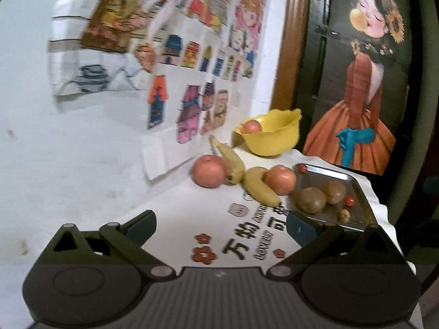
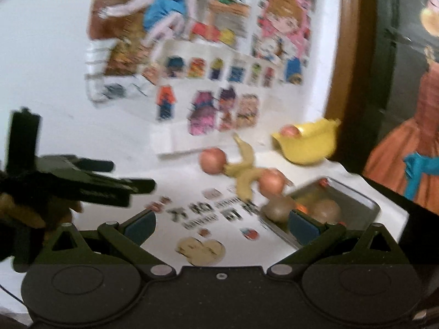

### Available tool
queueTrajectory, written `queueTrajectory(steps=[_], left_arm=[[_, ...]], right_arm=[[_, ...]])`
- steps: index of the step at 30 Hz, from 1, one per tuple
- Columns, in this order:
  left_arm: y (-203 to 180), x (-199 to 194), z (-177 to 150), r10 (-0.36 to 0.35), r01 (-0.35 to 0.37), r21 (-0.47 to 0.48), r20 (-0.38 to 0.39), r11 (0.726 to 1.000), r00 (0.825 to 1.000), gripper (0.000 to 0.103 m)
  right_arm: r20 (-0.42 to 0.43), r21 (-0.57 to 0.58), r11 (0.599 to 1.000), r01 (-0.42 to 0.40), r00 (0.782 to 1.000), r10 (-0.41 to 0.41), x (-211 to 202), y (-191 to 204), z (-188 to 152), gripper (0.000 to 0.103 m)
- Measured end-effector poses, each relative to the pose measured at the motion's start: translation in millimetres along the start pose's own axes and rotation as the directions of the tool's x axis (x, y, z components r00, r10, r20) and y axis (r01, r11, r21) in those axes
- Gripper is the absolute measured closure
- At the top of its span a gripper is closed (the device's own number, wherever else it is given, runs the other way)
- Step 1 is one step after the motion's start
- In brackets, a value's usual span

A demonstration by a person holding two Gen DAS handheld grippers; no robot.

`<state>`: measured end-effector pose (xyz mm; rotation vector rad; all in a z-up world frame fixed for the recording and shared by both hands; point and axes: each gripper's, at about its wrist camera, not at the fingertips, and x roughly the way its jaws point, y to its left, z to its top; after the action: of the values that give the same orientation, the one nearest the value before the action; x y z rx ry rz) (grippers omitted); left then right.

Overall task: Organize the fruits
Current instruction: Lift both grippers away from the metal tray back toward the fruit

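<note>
Fruit spread over a white printed surface, both claws spread wide and empty.

The left claw (image 1: pixel 221 226) and right claw (image 2: pixel 222 226) hover with blue-padded fingers apart, gripping nothing. A glossy yellow plastic bowl (image 1: pixel 270 137) with a wavy rim sits at the back by the wall, one smooth reddish apple (image 1: pixel 252 126) inside it. In front, two more round apples (image 1: pixel 209 170) flank two curved yellow bananas (image 1: pixel 248 174) that touch them. To the right, a shiny rectangular metal tray (image 1: pixel 329 175) holds two fuzzy brown kiwis (image 1: pixel 309 200) and small red round fruits (image 1: pixel 349 200). The surface (image 1: pixel 175 205) is covered in white cloth with black characters.
</note>
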<state>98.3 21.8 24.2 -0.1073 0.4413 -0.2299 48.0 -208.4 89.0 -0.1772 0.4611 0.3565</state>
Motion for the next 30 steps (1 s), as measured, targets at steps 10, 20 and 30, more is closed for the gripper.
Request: queueTrajectory(steps=[10, 20, 30], left_arm=[[30, -11, 5, 0.09, -0.09, -0.019, 0.018, 0.996, 0.996, 0.0], [46, 19, 11, 0.122, -0.123, -0.027, -0.016, 0.992, 0.992, 0.0], [30, 82, 22, 0.07, -0.067, 0.031, -0.084, 0.997, 0.994, 0.0]], right_arm=[[0.045, -0.105, 0.993, -0.058, 0.997, 0.063, 31, 26, 25, 0.001], [-0.037, -0.178, 0.98, -0.09, 0.996, 0.085, 95, 21, 16, 0.001], [-0.112, -0.109, 0.994, -0.024, 0.994, 0.012, 158, -37, 1, 0.001]])
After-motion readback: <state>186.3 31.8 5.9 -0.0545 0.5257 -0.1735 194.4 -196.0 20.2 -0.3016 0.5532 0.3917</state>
